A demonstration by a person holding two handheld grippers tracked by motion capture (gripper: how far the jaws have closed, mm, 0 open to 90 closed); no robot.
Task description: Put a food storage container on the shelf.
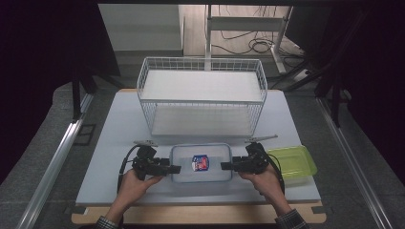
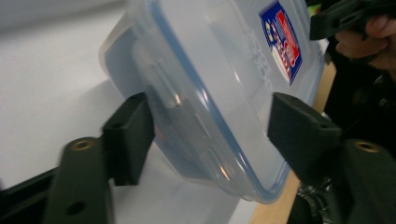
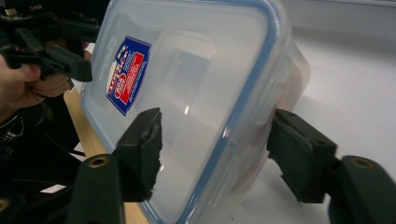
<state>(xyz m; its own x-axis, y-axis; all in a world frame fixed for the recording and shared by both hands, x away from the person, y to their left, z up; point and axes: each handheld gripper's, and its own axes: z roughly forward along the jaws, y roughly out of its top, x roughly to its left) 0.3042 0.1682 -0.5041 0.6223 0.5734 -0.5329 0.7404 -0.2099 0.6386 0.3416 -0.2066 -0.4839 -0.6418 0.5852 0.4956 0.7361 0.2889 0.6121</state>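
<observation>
A clear plastic container [image 1: 215, 157] with a blue-rimmed lid and a red and blue label lies at the near middle of the white table. My left gripper [image 1: 176, 169] is at its left end and my right gripper [image 1: 224, 166] at its right end, each held in a hand. In the left gripper view one jaw lies against the container [image 2: 224, 70] wall and the other over the lid, so the left gripper [image 2: 208, 126] is shut on that end. The right gripper [image 3: 217, 140] clamps the container [image 3: 187, 70] the same way, lid to base.
A white wire basket rack [image 1: 200, 60] stands behind the container at the table's middle. A green tray-like box [image 1: 296, 164] lies just right of my right hand. The wooden table edge [image 1: 200, 214] runs along the near side.
</observation>
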